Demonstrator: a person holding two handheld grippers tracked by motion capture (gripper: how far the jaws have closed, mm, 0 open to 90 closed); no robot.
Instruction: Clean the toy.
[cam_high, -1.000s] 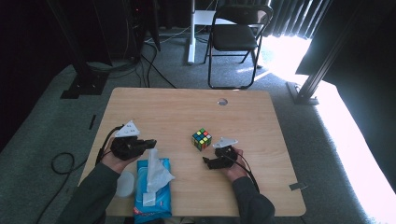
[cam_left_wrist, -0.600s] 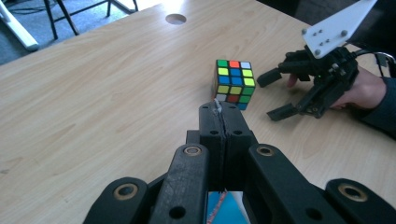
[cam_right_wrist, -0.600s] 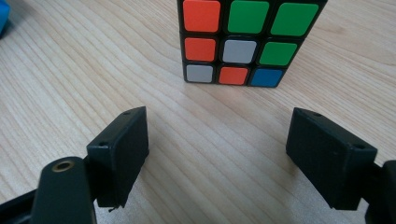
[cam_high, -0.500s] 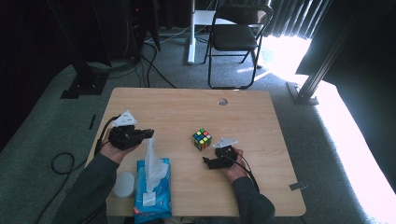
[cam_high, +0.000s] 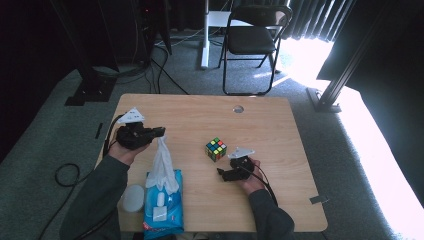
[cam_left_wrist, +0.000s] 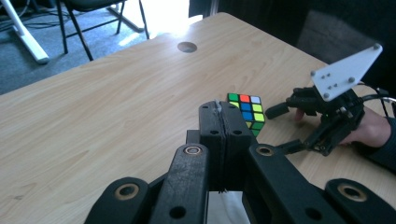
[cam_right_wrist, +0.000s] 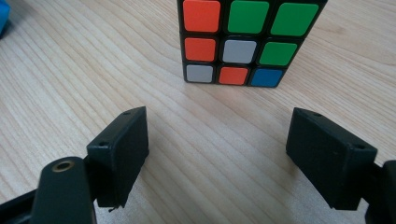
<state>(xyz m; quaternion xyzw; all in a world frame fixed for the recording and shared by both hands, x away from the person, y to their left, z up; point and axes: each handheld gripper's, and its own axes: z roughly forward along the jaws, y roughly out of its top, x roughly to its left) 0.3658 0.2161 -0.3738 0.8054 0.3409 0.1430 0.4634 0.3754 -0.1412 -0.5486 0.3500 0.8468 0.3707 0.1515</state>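
My left gripper (cam_high: 159, 133) is shut on the top of a white wipe (cam_high: 162, 161), which hangs stretched from the jaws down to a blue wipe pack (cam_high: 164, 214) near the table's front left. In the left gripper view the jaws (cam_left_wrist: 219, 116) are pressed together with a sliver of wipe (cam_left_wrist: 216, 102) between them. A colour cube (cam_high: 216, 149) sits mid-table. Just short of it, my right gripper (cam_high: 223, 173) rests on the table, open. In the right gripper view its jaws (cam_right_wrist: 217, 149) stand wide apart, with the cube (cam_right_wrist: 243, 42) ahead of them and untouched.
A small white round object (cam_high: 133, 198) lies left of the pack. The wooden table (cam_high: 200, 115) has a cable hole (cam_high: 238, 108) at the back. A folding chair (cam_high: 252, 37) stands beyond the far edge. Cables trail on the floor at the left.
My left gripper has risen and moved toward the far side, drawing the wipe up out of the pack from a crumpled heap into a tall strip. The right gripper and cube have stayed put.
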